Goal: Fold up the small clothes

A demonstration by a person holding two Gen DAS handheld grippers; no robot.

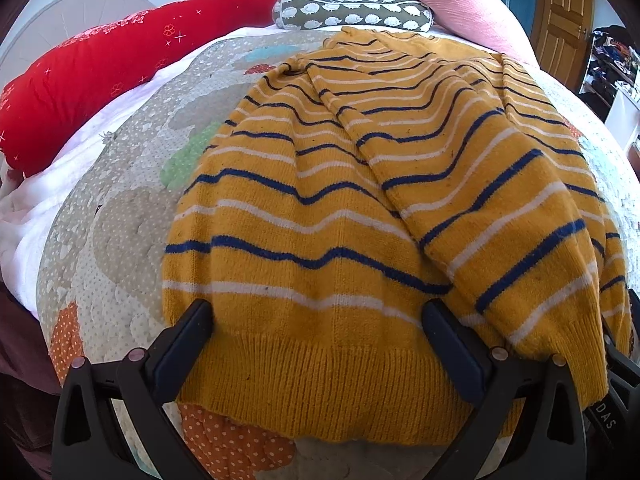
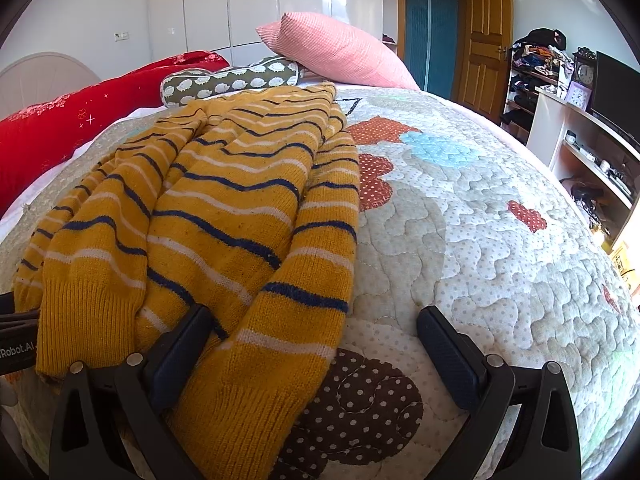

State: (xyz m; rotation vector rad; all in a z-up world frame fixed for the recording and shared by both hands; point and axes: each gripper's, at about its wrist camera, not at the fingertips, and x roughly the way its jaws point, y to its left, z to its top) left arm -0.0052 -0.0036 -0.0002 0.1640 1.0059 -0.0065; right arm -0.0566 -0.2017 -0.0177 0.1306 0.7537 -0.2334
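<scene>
Both tongs, left [image 1: 316,344] and right [image 2: 314,344], are hovering wide open, holding nothing, so they should pinch the sweater's [image 1: 360,200] six-o'clock hem evenly.

The sweater [image 1: 340,208] lies on the quilt [image 2: 480,220], with three pillows [image 1: 348,14] behind it at the bed's far edge.

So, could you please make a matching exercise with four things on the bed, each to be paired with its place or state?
Things:
1. mustard yellow knitted sweater with blue and white stripes
2. pink ribbed square cushion
3. grey bolster with white hedgehog print
4. right hand-held gripper

Places or states:
A. open, one finger on a sleeve
B. leaning on the bolster
C. spread on the quilt
D. between the red pillow and the cushion

Pairs: 1-C, 2-B, 3-D, 4-A
</scene>
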